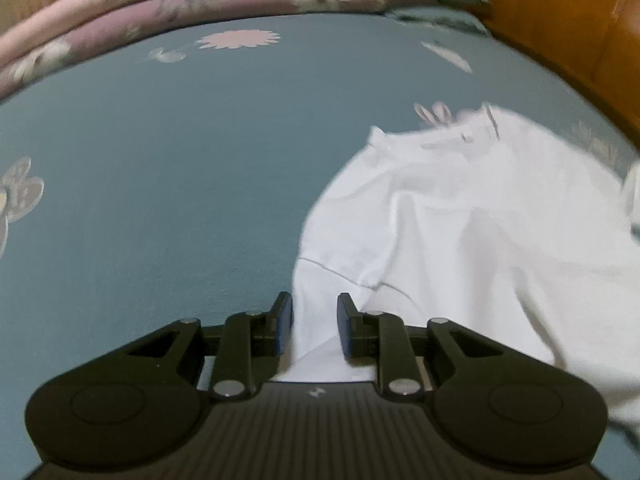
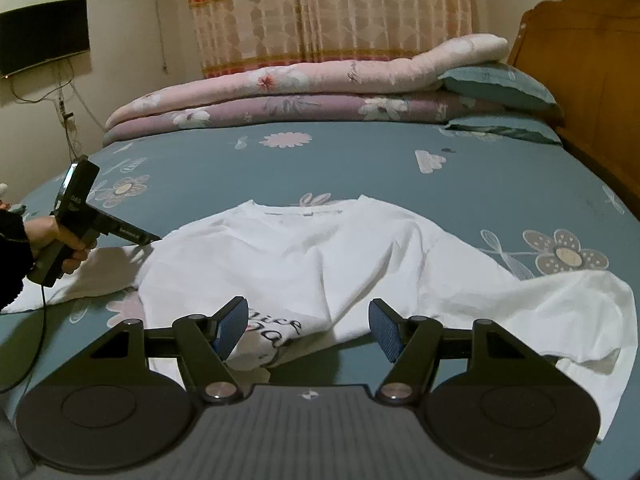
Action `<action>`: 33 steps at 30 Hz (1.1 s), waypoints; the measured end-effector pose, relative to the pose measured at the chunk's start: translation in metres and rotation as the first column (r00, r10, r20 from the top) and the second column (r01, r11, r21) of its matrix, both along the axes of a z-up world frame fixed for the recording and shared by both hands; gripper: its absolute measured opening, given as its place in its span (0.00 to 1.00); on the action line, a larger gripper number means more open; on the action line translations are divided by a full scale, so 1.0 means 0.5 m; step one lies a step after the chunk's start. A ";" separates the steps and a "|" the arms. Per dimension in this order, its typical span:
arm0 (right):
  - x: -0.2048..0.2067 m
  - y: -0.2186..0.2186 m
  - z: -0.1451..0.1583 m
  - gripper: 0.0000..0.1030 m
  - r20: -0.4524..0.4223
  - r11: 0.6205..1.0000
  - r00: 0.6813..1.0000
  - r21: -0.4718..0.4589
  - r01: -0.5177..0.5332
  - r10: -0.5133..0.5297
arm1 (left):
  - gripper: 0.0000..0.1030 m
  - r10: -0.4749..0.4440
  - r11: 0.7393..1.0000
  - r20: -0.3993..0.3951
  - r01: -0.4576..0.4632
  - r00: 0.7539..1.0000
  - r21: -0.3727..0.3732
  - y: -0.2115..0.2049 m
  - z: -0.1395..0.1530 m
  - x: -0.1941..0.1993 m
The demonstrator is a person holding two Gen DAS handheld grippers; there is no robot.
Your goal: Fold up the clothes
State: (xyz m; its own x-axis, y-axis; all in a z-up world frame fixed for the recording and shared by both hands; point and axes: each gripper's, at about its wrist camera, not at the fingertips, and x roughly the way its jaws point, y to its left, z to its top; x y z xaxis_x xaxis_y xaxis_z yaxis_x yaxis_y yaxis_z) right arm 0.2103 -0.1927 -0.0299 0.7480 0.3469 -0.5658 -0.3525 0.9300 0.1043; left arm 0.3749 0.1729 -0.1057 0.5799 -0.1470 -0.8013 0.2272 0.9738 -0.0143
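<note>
1. The right gripper (image 2: 308, 330) hangs nearest me, just above the near hem of the shirt (image 2: 320, 256). Its jaws stand wide apart with nothing between them, and the printed lettering lies under the left pad.
2. The shirt itself lies rumpled on the bed (image 2: 360, 168), collar away from me and one sleeve trailing off to its right. It is spread out rather than folded into a neat packet.
3. At the shirt's left side, the left gripper (image 1: 314, 326) has cloth of the sleeve running between its pads. A gap shows on both sides of the cloth, so the jaws look partly closed rather than pinched tight.
4. Behind the shirt's collar lies bare sheet, then a stack of quilts (image 2: 304, 92) and pillows (image 2: 500, 88) by the headboard (image 2: 592, 80).
5. Risks, as I judge them:
   - The left grip looks loose, so a pull could let the sleeve slide out.
   - The body is full of creases, and folding over them would set a lumpy, crooked fold.
   - A single-layer pinch at the hem would drag only the top cloth.
</note>
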 end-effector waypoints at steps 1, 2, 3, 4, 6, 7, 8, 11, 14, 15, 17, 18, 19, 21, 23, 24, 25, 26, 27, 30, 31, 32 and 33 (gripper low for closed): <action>0.000 -0.002 -0.002 0.69 0.001 1.000 1.000 0.002 0.002 -0.002 | 0.13 -0.002 1.000 -0.004 0.002 1.000 0.007 -0.004 0.002 -0.001; 0.001 -0.005 -0.003 0.69 0.001 1.000 1.000 0.004 0.005 -0.005 | 0.07 0.000 1.000 -0.008 0.000 1.000 0.009 -0.006 0.004 -0.001; 0.001 -0.007 -0.004 0.69 0.002 1.000 1.000 0.007 0.007 -0.007 | 0.01 0.007 1.000 -0.013 -0.007 1.000 0.007 -0.007 0.007 -0.002; 0.002 -0.010 -0.006 0.69 0.003 1.000 1.000 0.009 0.010 -0.010 | 0.00 0.013 1.000 -0.005 -0.013 1.000 0.017 -0.008 0.011 -0.003; 0.002 -0.015 -0.008 0.69 0.004 1.000 1.000 0.014 0.015 -0.015 | 0.00 0.023 0.998 0.028 -0.025 0.999 0.049 -0.009 0.022 -0.004; 0.003 -0.017 -0.009 0.69 0.005 1.000 1.000 0.017 0.017 -0.018 | 0.00 0.036 0.998 0.045 -0.039 0.998 0.054 -0.005 0.031 0.000; 0.003 -0.020 -0.011 0.69 0.006 1.000 1.000 0.019 0.020 -0.020 | 0.00 0.052 0.997 0.064 -0.056 0.997 0.060 0.000 0.040 0.006; 0.006 -0.027 -0.016 0.69 0.002 0.999 1.000 0.034 0.027 -0.027 | 0.00 0.086 0.994 0.090 -0.092 0.992 0.061 0.022 0.065 0.034; 0.009 -0.033 -0.023 0.69 0.000 0.998 0.999 0.037 0.043 -0.043 | 0.00 0.105 0.991 0.100 -0.112 0.989 0.075 0.030 0.075 0.075; 0.012 -0.035 -0.027 0.69 -0.004 0.998 0.999 0.038 0.047 -0.047 | 0.00 0.111 0.990 0.099 -0.120 0.989 0.080 0.031 0.074 0.089; 0.019 -0.039 -0.031 0.69 -0.010 0.998 0.998 0.040 0.058 -0.058 | 0.00 0.126 0.987 0.094 -0.135 0.988 0.090 0.032 0.068 0.114; 0.022 -0.042 -0.033 0.69 -0.011 0.997 0.998 0.041 0.063 -0.063 | 0.00 0.134 0.985 0.092 -0.142 0.987 0.096 0.033 0.064 0.127; 0.025 -0.044 -0.035 0.69 -0.012 0.997 0.998 0.043 0.069 -0.068 | 0.00 0.141 0.984 0.090 -0.150 0.986 0.101 0.034 0.061 0.139; 0.030 -0.050 -0.037 0.69 -0.016 0.996 0.997 0.046 0.073 -0.073 | 0.00 0.152 0.985 0.044 -0.155 0.987 0.081 0.040 0.043 0.152; 0.035 -0.057 -0.039 0.69 -0.023 0.996 0.997 0.051 0.075 -0.074 | 0.03 0.156 0.986 0.025 -0.157 0.987 0.047 0.048 0.033 0.147; 0.039 -0.063 -0.039 0.69 -0.031 0.996 0.997 0.053 0.072 -0.070 | 0.05 0.152 0.988 0.025 -0.152 0.988 0.027 0.053 0.036 0.140; 0.044 -0.067 -0.037 0.69 -0.033 0.996 0.997 0.051 0.069 -0.067 | 0.07 0.145 0.989 0.029 -0.146 0.989 0.011 0.056 0.041 0.131; 0.053 -0.072 -0.032 0.69 -0.033 0.998 0.998 0.038 0.057 -0.056 | 0.08 0.139 0.990 0.041 -0.139 0.989 0.008 0.058 0.052 0.122; 0.061 -0.078 -0.025 0.69 -0.033 0.999 0.999 0.022 0.044 -0.044 | 0.08 0.135 0.991 0.058 -0.136 0.989 0.016 0.060 0.066 0.115; 0.103 -0.094 0.011 0.69 0.012 0.999 1.000 -0.052 0.001 0.000 | 0.12 0.108 0.994 0.122 -0.110 0.987 0.009 0.060 0.122 0.113; 0.125 -0.101 0.023 0.69 0.015 0.997 1.000 -0.068 -0.024 0.025 | 0.21 0.083 0.997 0.129 -0.083 0.988 0.000 0.053 0.136 0.122; 0.151 -0.104 0.033 0.69 0.016 0.996 0.999 -0.079 -0.048 0.049 | 0.26 0.050 0.999 0.123 -0.049 0.991 -0.012 0.042 0.147 0.137; 0.177 -0.108 0.042 0.69 0.017 0.994 0.997 -0.089 -0.071 0.073 | 0.32 0.015 1.000 0.117 -0.014 0.993 -0.013 0.025 0.149 0.154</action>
State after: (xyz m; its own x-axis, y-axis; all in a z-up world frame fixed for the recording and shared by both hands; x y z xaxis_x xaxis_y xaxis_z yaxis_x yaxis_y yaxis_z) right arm 0.2986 -0.2465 -0.0091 0.7344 0.3499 -0.5816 -0.4201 0.9073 0.0154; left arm 0.4517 0.1855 -0.0311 0.6715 -0.1472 -0.7262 0.2137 0.9769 -0.0004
